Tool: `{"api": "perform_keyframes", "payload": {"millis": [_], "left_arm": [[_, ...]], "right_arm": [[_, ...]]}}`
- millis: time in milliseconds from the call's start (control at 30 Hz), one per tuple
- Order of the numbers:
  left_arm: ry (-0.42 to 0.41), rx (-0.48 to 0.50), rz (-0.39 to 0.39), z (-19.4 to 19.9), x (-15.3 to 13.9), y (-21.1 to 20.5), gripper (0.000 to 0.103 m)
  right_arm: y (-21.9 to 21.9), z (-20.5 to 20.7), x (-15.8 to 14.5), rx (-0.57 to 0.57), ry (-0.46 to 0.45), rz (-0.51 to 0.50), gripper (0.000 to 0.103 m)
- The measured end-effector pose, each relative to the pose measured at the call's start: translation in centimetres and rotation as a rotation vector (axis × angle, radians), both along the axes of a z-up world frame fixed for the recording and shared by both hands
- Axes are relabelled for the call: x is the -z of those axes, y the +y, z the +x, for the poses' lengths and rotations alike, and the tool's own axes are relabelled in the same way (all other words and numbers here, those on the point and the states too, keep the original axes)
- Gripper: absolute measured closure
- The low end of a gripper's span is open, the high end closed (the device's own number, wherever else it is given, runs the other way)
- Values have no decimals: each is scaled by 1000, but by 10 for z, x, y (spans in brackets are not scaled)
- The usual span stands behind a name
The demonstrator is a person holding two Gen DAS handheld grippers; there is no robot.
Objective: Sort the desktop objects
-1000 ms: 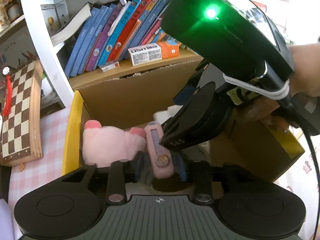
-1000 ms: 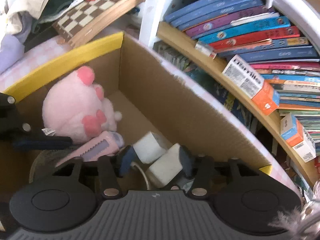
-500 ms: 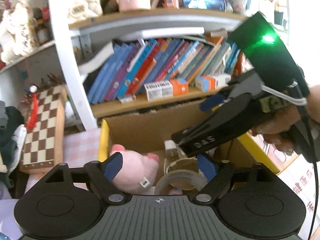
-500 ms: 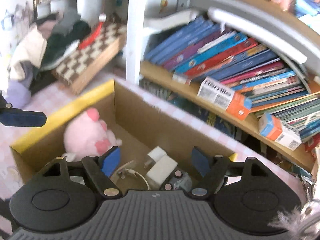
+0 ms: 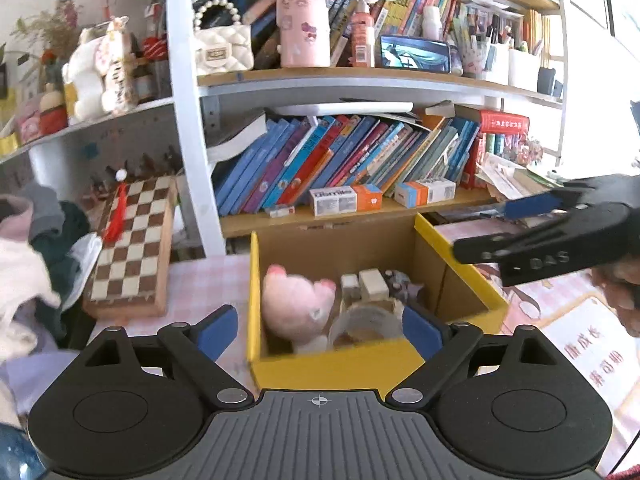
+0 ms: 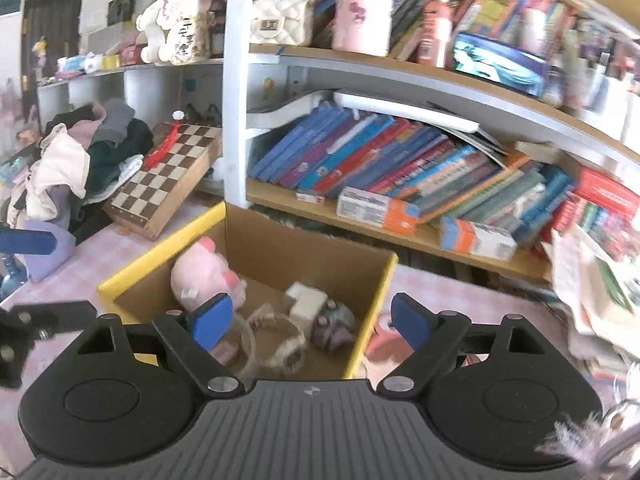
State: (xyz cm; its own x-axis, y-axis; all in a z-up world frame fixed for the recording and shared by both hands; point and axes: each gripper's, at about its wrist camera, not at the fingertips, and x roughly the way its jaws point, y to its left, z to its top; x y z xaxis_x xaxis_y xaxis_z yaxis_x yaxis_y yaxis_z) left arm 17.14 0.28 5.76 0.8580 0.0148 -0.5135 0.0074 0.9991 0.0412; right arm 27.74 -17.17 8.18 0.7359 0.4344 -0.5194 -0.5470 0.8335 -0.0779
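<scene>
Both the left gripper (image 5: 320,330) and right gripper (image 6: 310,320) hang over the cardboard box (image 5: 332,368) on the table, fingers spreading wide and seemingly empty, above the pink plush (image 5: 298,300).

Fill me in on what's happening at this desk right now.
A person is sorting desk clutter into a yellow-edged cardboard box with two handheld grippers. The left gripper and right gripper both hang above the box with jaws opening and nothing between them. Inside the box lie a pink plush toy, white charger blocks, a roll of clear tape and a small grey toy. A chessboard leans beside the bookshelf.
</scene>
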Motion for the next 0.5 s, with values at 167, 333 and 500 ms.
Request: {"api": "perform_keyframes", "payload": {"millis": [167, 333, 500], "left_arm": [[23, -2, 3, -38, 10, 1, 11], [38, -7, 25, -79, 20, -3, 11], [45, -12, 39, -116, 30, -7, 11]], "right_arm": [[-11, -54, 15, 68, 17, 11, 16], [-10, -114, 33, 85, 11, -27, 14], [-12, -164, 49, 113, 20, -34, 11]]}}
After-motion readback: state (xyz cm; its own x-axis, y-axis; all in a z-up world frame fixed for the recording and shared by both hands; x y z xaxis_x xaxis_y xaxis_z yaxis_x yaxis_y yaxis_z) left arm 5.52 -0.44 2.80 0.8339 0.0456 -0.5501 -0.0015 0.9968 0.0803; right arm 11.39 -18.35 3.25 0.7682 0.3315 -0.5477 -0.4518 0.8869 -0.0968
